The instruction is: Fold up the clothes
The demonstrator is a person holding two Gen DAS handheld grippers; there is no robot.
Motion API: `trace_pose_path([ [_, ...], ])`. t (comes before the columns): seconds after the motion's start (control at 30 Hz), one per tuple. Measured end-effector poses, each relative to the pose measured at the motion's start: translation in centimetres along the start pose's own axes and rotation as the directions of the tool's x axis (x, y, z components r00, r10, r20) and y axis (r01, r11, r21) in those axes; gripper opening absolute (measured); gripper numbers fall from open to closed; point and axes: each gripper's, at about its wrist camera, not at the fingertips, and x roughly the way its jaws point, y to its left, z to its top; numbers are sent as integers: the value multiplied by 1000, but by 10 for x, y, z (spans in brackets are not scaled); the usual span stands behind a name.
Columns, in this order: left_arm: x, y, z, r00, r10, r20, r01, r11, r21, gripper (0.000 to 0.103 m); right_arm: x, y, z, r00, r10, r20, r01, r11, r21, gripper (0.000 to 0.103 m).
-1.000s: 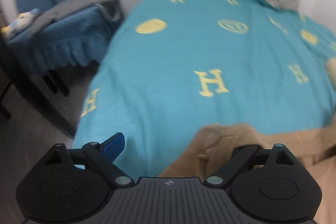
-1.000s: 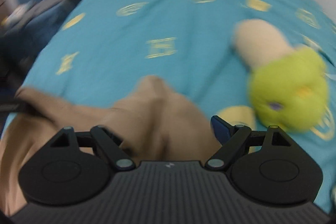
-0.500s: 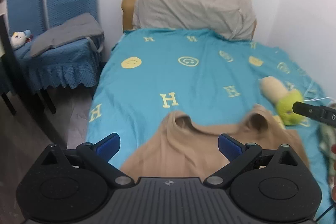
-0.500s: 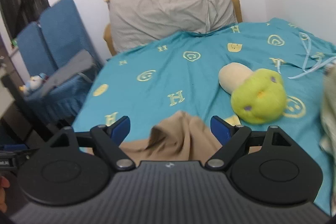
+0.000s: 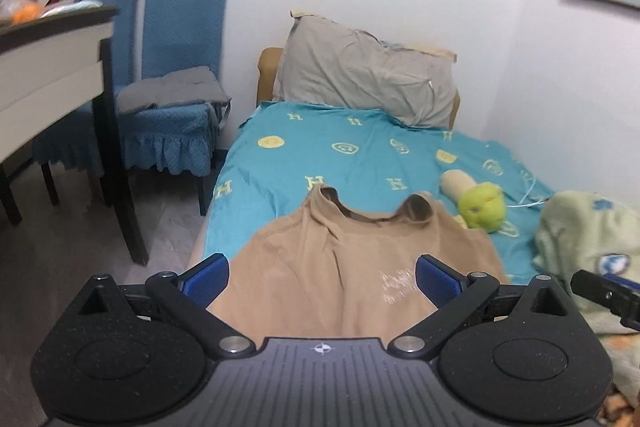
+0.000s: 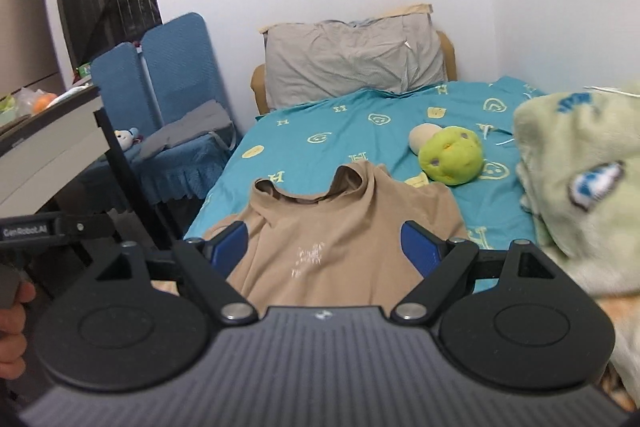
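Note:
A tan shirt (image 5: pixel 344 259) (image 6: pixel 336 235) lies spread on the near part of the teal bed (image 5: pixel 320 163) (image 6: pixel 344 131), collar pointing toward the pillow, a small white print on its chest. My left gripper (image 5: pixel 322 277) hangs open above and behind the shirt, holding nothing. In the right wrist view my right gripper (image 6: pixel 324 245) is likewise open and raised over the shirt's lower half. Each gripper shows at the edge of the other's view: the right one (image 5: pixel 604 293) at far right, the left one (image 6: pixel 56 229) at far left with a hand behind it.
A green and cream plush toy (image 5: pixel 478 203) (image 6: pixel 448 155) lies right of the collar. A pale green blanket (image 5: pixel 592 247) (image 6: pixel 580 179) is heaped at the right. A grey pillow (image 5: pixel 368 71) is at the head. Blue chairs (image 5: pixel 172 107) and a table (image 5: pixel 52 67) stand left of the bed.
Both grippers have let go of the shirt and pulled back and upward from the bed. The shirt now lies flat, and far more of the room is in view.

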Motion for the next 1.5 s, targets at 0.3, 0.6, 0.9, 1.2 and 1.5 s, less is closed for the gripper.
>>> trace_pose_path([
  [0.3, 36, 73, -35, 992, 106, -75, -121, 966, -229, 99, -5, -27, -24, 999, 46, 9, -46, 990, 132, 81],
  [0.6, 127, 144, -59, 984, 123, -130, -166, 898, -407, 88, 40, -38, -32, 998, 64, -16, -60, 982, 179, 81],
  [0.9, 188, 157, -68, 982, 135, -134, -178, 903, -392, 21, 75, -55, -41, 996, 49, -79, -27, 965, 261, 81],
  [1.2, 189, 155, 10, 983, 181, -7, -177, 955, -239, 5, 101, -65, -47, 992, 23, -121, 14, 955, 296, 81],
  [1.5, 275, 150, 104, 866, 496, -63, -500, 863, -74, 5, 109, -62, -48, 993, -35, -114, 62, 968, 242, 81],
])
